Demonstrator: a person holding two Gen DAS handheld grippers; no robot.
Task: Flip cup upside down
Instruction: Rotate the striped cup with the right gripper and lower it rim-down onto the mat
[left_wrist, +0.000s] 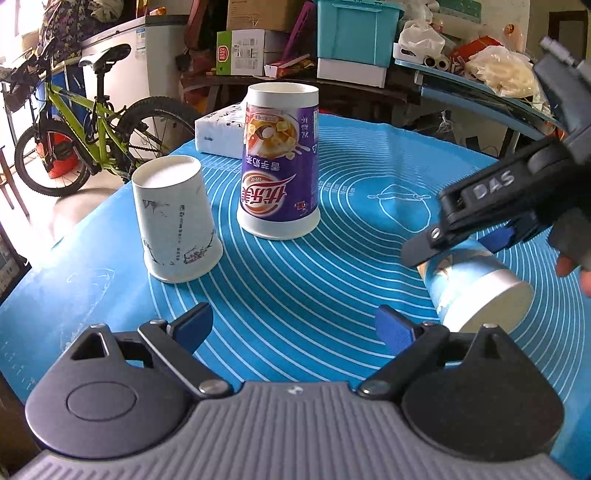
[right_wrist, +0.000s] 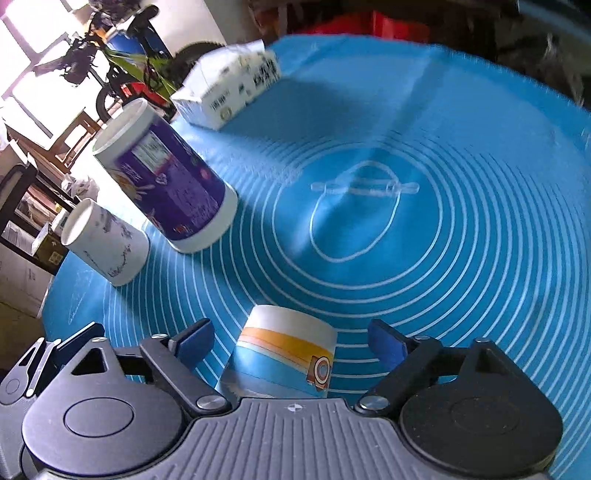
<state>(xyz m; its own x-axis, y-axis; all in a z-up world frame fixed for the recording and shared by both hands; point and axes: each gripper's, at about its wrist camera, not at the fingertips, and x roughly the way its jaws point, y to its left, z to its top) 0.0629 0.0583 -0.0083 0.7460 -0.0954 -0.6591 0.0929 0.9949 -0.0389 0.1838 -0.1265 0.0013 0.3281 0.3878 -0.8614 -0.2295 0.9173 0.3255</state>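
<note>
Half-hidden cup (right_wrist: 286, 354) behind right tool (right_wrist: 291, 341)

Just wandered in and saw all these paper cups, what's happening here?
A person holds a pair of tongs in each hand over a blue mat. The right tongs are open around a blue-and-orange cup, which is tilted in mid-turn. The left tongs hover open and empty. A white cup and a purple cup already stand upside down.

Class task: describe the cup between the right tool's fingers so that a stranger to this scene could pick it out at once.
Start at the blue mat with white rings. Two cups stand upside down on its left, a white cup and a purple cup. Yours is the blue cup on the right, tilted, with an orange band, between the right tool's open fingers.
</note>
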